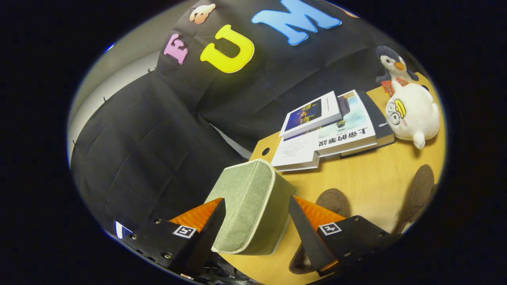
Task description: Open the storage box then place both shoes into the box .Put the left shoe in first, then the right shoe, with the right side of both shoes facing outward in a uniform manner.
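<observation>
A green fabric storage box [247, 198] with pale piping sits at the near corner of the wooden table [368, 178], tilted in my view. My gripper [256, 215] is shut on it, one finger pressed against each side; whether the part held is the lid or the body I cannot tell. Just beyond the right finger [303, 225] lies a brown fuzzy shoe [332, 201], partly hidden by that finger. A second brown shoe [420, 192] lies further right on the table.
A stack of books [328, 130] lies beyond the box. A white plush toy [414, 113] and a penguin plush [392, 65] sit behind the books. Black cloth walls the booth, and the table edge drops off left of the box.
</observation>
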Demonstrator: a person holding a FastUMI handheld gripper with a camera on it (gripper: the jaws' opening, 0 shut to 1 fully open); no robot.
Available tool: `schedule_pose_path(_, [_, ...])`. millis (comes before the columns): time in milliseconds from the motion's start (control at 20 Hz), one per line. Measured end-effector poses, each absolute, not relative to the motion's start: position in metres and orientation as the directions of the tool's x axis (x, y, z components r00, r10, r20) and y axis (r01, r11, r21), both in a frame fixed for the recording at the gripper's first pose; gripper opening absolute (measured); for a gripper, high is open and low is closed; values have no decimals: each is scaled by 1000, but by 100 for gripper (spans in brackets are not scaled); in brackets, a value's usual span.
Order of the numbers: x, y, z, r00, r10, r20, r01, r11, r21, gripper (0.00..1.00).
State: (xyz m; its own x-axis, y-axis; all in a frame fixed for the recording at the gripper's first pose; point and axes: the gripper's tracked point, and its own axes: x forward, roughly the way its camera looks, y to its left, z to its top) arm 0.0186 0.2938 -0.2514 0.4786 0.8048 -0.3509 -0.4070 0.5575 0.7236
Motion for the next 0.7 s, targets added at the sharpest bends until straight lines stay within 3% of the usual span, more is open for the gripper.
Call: schedule_pose_path(700, [1,359,-310,218,945,-245,-227,293,929,97])
